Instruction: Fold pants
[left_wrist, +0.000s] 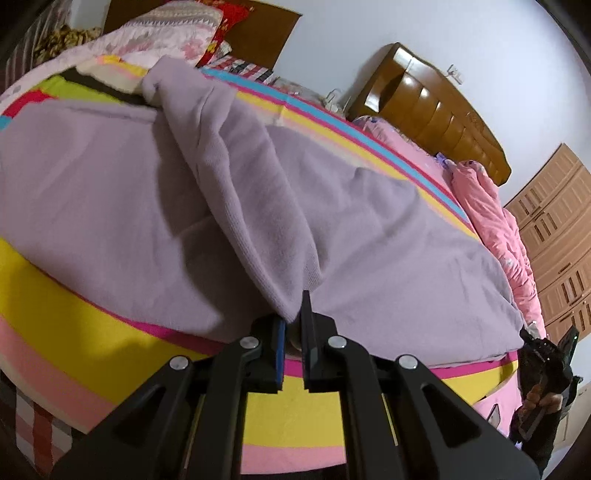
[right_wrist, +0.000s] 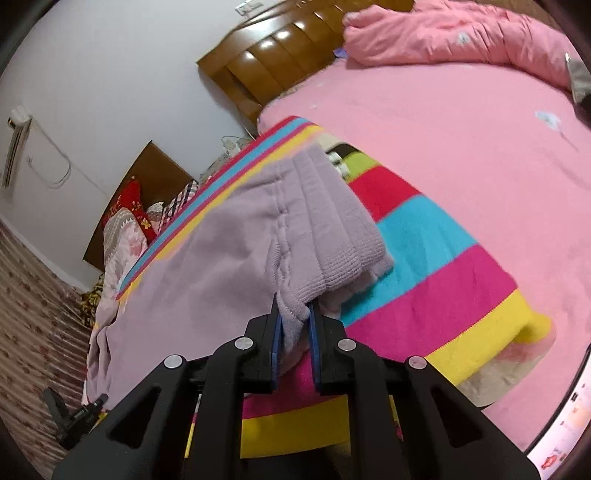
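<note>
While both grippers pinch cloth, a slip is the big worry. Between the blue pads (left_wrist: 280, 345) of the left gripper (left_wrist: 293, 325) sits only a thin corner of the soft lilac fleece pants (left_wrist: 110, 177), so a quick tug could pull it free. The right gripper (right_wrist: 293, 321) is clamped on the ribbed waistband end (right_wrist: 332, 236), which is thick and bunched, so 1 layer might slide out and drop.

Most of the pants lie flat on the striped blanket of pink, yellow and blue (left_wrist: 55, 314), running toward 10 o'clock in the left view. If 1 hand lifts faster than the other, the fold could land crooked. Dragging low could also wrinkle the blanket over the pink bed sheet (right_wrist: 461, 122).
</note>
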